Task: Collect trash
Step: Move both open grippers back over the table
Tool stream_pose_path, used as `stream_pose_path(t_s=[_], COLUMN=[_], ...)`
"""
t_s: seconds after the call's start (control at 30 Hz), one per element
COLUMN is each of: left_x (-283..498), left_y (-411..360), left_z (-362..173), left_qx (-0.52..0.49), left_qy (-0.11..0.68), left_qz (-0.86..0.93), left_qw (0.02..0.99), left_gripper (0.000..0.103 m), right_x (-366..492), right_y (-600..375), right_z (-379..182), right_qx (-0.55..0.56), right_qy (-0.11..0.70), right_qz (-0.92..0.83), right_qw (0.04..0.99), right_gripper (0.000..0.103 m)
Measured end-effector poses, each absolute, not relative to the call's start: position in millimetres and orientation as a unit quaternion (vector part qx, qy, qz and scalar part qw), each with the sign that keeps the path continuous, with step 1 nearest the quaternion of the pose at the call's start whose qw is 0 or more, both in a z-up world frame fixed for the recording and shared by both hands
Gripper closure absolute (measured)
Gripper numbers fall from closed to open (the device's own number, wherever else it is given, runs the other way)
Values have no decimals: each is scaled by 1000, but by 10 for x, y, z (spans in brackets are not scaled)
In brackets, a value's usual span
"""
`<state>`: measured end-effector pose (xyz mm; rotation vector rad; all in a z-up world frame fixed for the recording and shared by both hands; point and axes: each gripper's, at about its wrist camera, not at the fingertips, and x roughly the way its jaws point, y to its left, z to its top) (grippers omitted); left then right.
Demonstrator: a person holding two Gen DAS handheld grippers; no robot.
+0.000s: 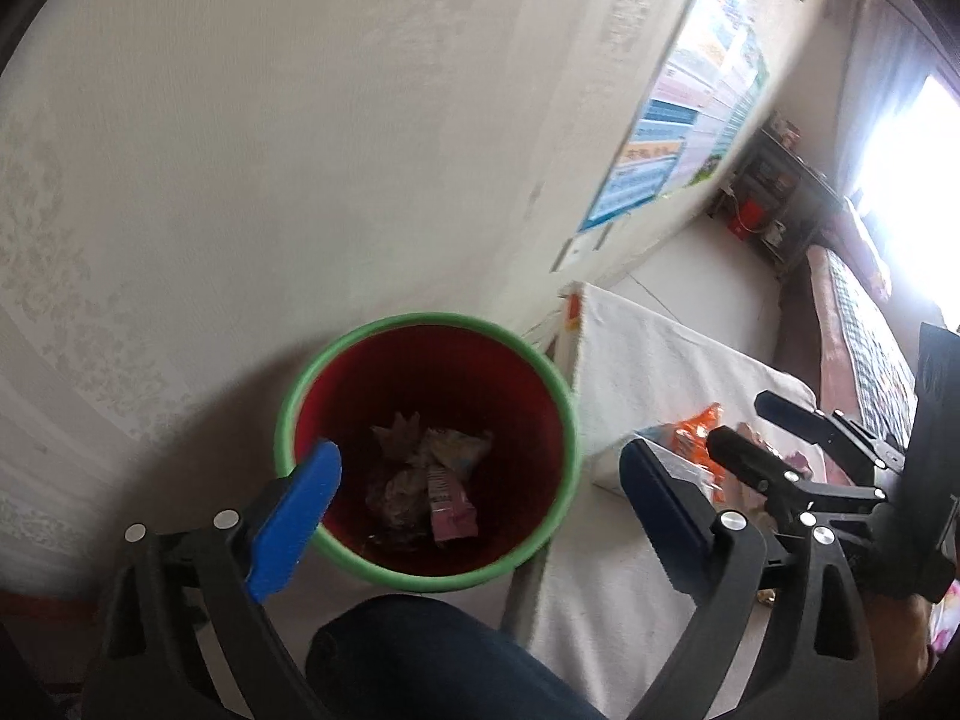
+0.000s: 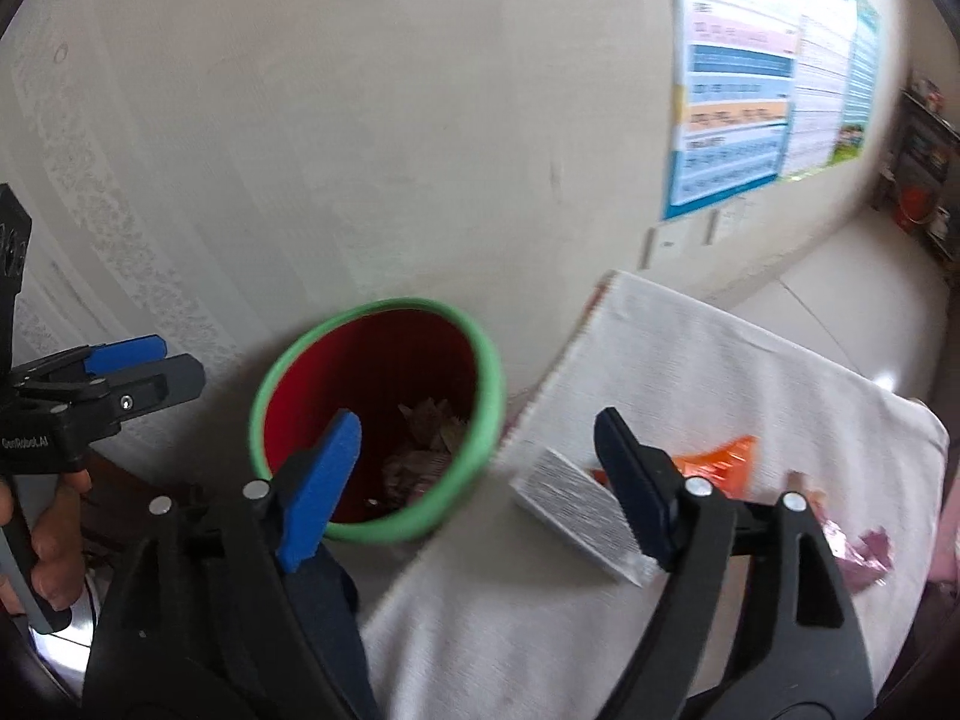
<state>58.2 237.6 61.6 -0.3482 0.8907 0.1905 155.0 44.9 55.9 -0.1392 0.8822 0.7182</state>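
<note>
A red bin with a green rim stands on the floor against the wall, with several crumpled wrappers in its bottom. My left gripper hangs open above the bin's mouth, with nothing between its blue fingers. My right gripper is open and empty too, spanning the bin's right rim and the table edge. On the table lie a small grey-white box, an orange wrapper and a pink wrapper. Each gripper shows in the other's view: right gripper, left gripper.
A low table under a white cloth stands right of the bin. A patterned wall with a poster runs behind. A person's knee in dark trousers is below the bin. A dark shelf stands far right.
</note>
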Motion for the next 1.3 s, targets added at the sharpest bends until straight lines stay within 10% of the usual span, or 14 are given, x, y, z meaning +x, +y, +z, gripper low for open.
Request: stream_pose_path(t_s=[1.3], left_x=[972], left_y=[282], left_z=[162], left_qx=[-88], left_qy=[482], left_qz=[-53], left_qw=[870], left_gripper=[11], right_x=[1028], right_y=[-2611], right_z=[161], right_qx=[-59], right_qy=[472], right_qz=[120], right_qw=[871], right_gripper=[20])
